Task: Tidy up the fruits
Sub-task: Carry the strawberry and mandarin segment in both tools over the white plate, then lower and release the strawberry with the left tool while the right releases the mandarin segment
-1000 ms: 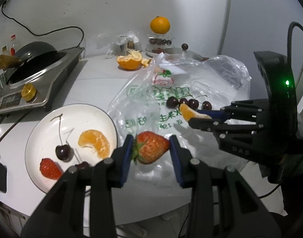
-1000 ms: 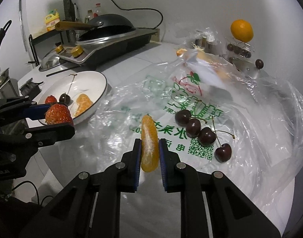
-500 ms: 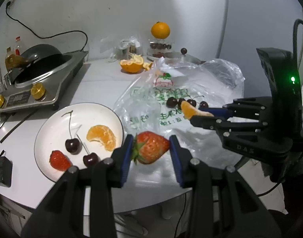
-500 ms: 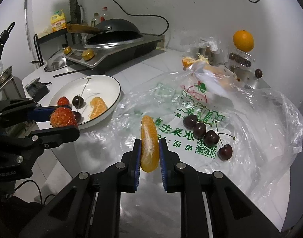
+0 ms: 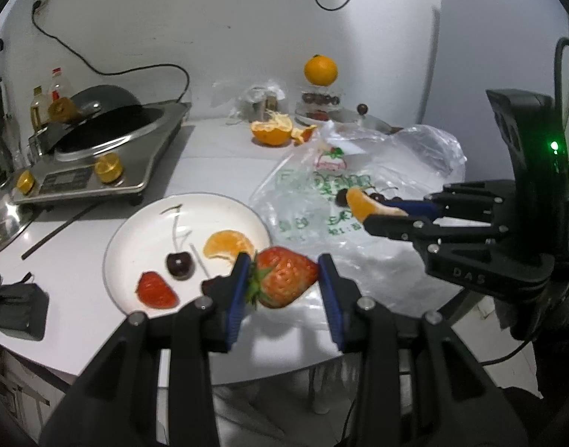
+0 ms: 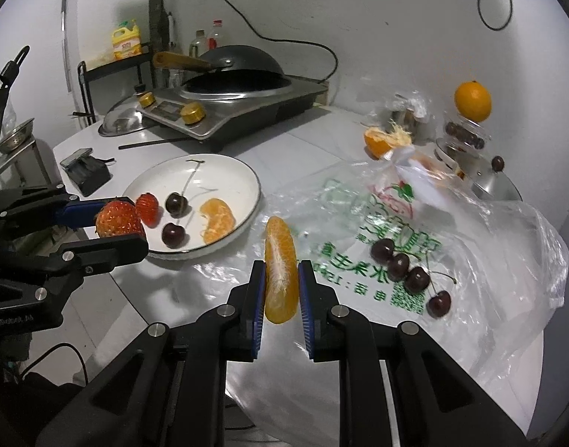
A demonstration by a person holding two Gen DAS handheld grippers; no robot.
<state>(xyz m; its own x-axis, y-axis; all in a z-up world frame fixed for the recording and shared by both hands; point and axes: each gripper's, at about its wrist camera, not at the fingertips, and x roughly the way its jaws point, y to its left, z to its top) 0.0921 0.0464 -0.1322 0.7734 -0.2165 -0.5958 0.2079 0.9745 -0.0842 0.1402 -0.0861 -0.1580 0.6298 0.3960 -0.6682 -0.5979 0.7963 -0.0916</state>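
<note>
My left gripper (image 5: pixel 282 279) is clamped on a strawberry (image 5: pixel 284 277), and my right gripper (image 6: pixel 281 294) squeezes an orange slice (image 6: pixel 280 268). Both have gone higher than a second ago, so the white plate (image 5: pixel 143 231) looks smaller and sits further under me. The strawberry now hangs by the plate's near edge. The orange slice floats over the plastic bag (image 6: pixel 489 260), left of four cherries (image 6: pixel 411 273).
</note>
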